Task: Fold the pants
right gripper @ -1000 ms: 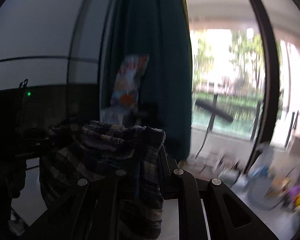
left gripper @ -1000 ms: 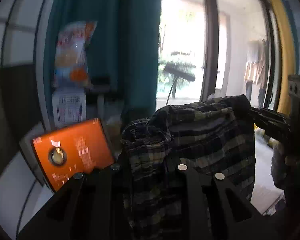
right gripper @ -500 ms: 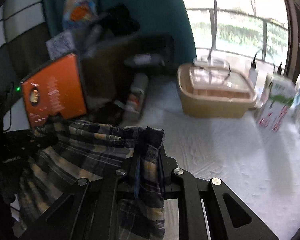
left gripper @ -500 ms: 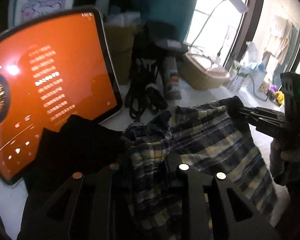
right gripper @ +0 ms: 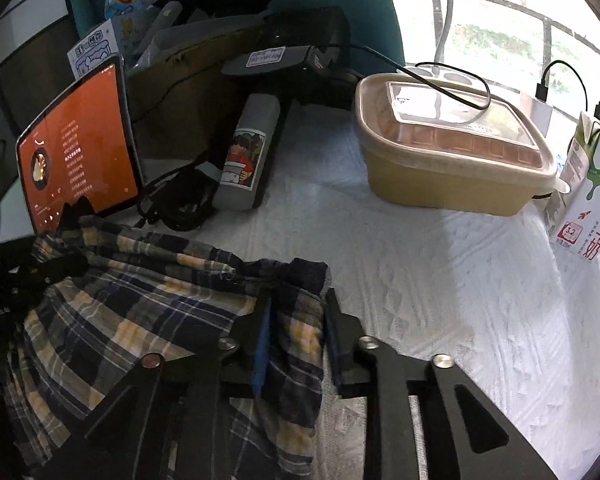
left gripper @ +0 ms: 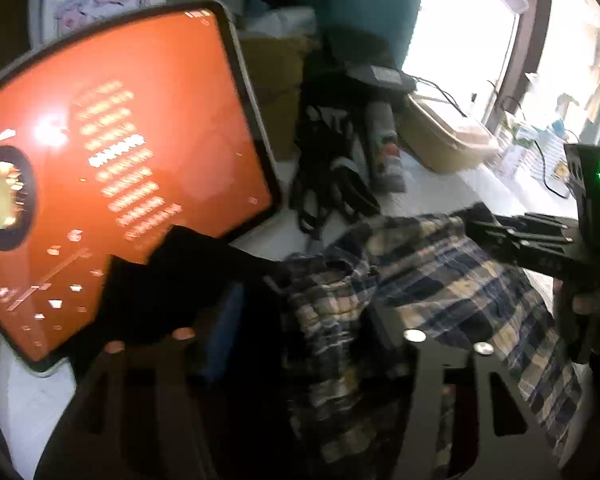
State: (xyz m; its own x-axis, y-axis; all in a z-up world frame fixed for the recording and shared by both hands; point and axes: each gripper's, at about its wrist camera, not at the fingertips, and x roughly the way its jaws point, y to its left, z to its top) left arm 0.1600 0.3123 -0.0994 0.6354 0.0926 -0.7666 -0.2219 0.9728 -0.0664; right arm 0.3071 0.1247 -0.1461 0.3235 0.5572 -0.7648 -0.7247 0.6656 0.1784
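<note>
The plaid pants in navy, yellow and white hang stretched between both grippers above a white cloth-covered table. My left gripper is shut on one end of the waistband, bunched between its fingers. My right gripper is shut on the other end of the pants. In the left wrist view the right gripper shows at the right, clamped on the fabric. In the right wrist view the left gripper shows at the left edge.
An orange-screened tablet leans at the left. A grey bottle, black cables, a beige lidded container and a milk carton stand at the back of the table. A window lies behind.
Both cameras have tipped down from the window and curtain to the table. The pants have come lower toward the table, still held at both ends.
</note>
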